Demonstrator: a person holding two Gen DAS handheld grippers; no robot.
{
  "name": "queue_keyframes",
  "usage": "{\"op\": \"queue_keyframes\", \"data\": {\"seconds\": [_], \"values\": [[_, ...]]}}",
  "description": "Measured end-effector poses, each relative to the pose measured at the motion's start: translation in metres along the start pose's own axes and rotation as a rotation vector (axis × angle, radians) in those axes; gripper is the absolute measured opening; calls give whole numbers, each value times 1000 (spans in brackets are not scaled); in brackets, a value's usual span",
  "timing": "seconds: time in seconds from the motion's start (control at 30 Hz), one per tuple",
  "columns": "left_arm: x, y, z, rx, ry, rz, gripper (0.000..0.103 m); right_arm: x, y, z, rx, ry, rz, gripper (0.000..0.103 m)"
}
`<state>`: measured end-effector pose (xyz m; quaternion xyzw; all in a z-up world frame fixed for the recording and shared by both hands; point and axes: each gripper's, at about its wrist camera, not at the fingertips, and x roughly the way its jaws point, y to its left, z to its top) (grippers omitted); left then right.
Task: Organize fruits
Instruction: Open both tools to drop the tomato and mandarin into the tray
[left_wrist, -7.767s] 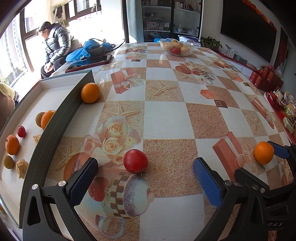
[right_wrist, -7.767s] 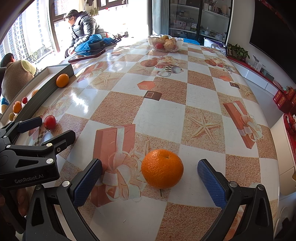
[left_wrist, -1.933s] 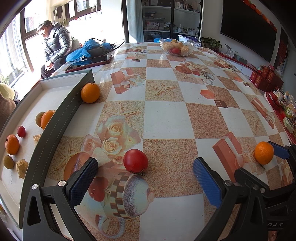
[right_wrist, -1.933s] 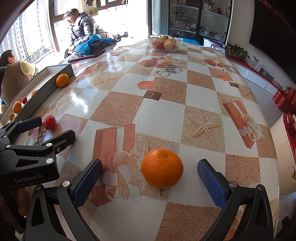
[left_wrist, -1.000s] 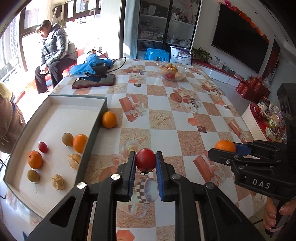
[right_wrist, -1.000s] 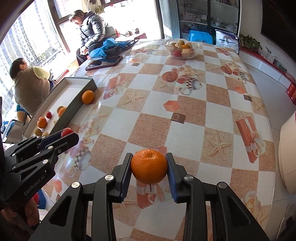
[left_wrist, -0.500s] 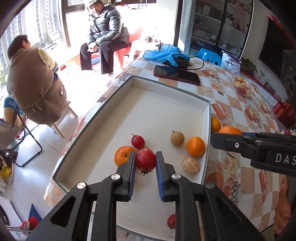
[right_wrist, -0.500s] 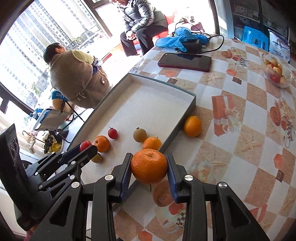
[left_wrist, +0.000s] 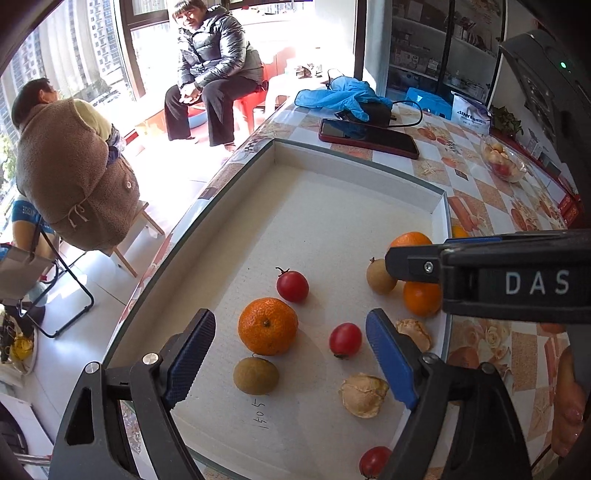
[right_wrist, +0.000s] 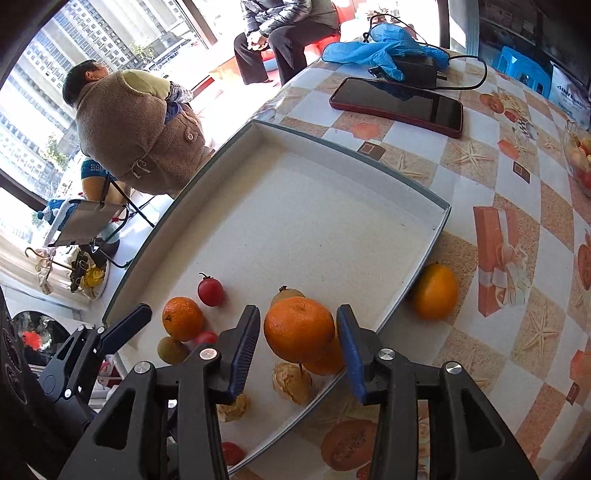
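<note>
Half a second ago the left gripper (left_wrist: 291, 354) was clamped on the small red tomato (left_wrist: 345, 339); now its blue fingers stand wide apart and the tomato lies on the floor of the white tray (left_wrist: 332, 221), close to the right-hand finger and just right of a large orange (left_wrist: 267, 326). The right gripper (right_wrist: 298, 341) has not let go: its two pads are pressed against the sides of a mandarin (right_wrist: 299, 328), holding it above the near part of the tray.

The tomato is smooth, glossy and deep red, with a short dark stalk at its underside. The mandarin is bright orange with a dimpled skin and a thin stem hanging beneath it.

In the tray there also lie a second red tomato (left_wrist: 292, 286), two brown round fruits (left_wrist: 255, 374) and (left_wrist: 381, 277), another orange (left_wrist: 421, 297) and two dried husks (left_wrist: 364, 395). One more orange (right_wrist: 435, 291) rests on the checked table (right_wrist: 491, 177), touching the tray's outer wall.
</note>
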<state>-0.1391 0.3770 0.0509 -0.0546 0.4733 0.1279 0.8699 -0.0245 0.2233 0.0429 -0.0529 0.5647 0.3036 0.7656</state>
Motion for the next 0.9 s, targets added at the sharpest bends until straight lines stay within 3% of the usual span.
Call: {"op": "queue_keyframes", "data": {"seconds": [0.07, 0.13, 0.17, 0.33, 0.37, 0.4, 0.7, 0.8, 0.9], "values": [[3, 1, 2, -13, 21, -3, 87, -5, 2, 1, -23, -18, -30, 77], [4, 3, 2, -28, 28, -15, 93, -9, 4, 1, -39, -25, -56, 78], [4, 4, 2, -37, 30, -16, 101, -10, 4, 1, -42, -21, -65, 78], [1, 5, 2, -57, 48, -55, 103, -11, 4, -2, -60, 7, -108, 78], [0, 5, 1, -59, 48, -59, 103, -10, 4, -2, -65, 14, -119, 82], [-1, 5, 1, -61, 47, -57, 103, -10, 3, -3, -68, 19, -127, 103], [0, 1, -4, -50, 62, -28, 103, -14, 15, -17, -196, 18, -247, 103], [-2, -3, -8, -14, 44, 4, 103, -16, 16, -21, -213, 14, -259, 103], [-2, -5, -10, -7, 55, -9, 103, -17, 18, -24, -221, 16, -258, 103]]}}
